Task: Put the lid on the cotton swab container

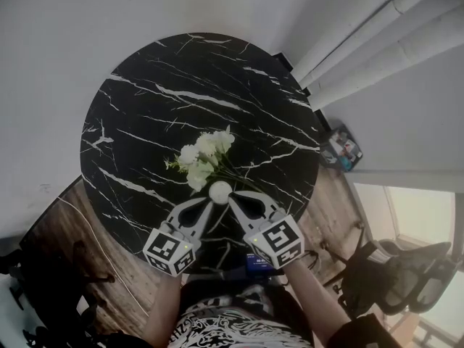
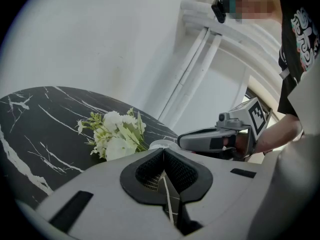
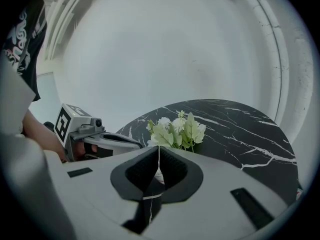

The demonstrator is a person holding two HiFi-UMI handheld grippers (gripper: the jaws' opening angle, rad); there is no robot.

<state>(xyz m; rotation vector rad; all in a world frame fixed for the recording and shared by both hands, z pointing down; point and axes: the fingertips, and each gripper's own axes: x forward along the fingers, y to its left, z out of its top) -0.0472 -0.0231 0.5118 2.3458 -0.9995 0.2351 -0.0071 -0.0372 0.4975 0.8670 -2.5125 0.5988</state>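
Note:
A small round white cotton swab container (image 1: 220, 191) stands on the black marble table (image 1: 145, 93), near its front edge and just in front of the flowers. From above its top looks white and closed over. My left gripper (image 1: 209, 206) is shut, its tips just to the container's near left. My right gripper (image 1: 232, 197) is also shut, its tips at the container's right side. In the left gripper view the container's rim (image 2: 161, 144) peeks over the closed jaws (image 2: 163, 152). The right gripper's jaws (image 3: 158, 150) meet with nothing gripped.
A bunch of white flowers with green leaves (image 1: 203, 158) lies right behind the container. The table's front edge is close under both grippers. Dark chairs (image 1: 391, 274) stand on the wooden floor at right, and a small box (image 1: 341, 149) sits by the white pipes (image 1: 377, 27).

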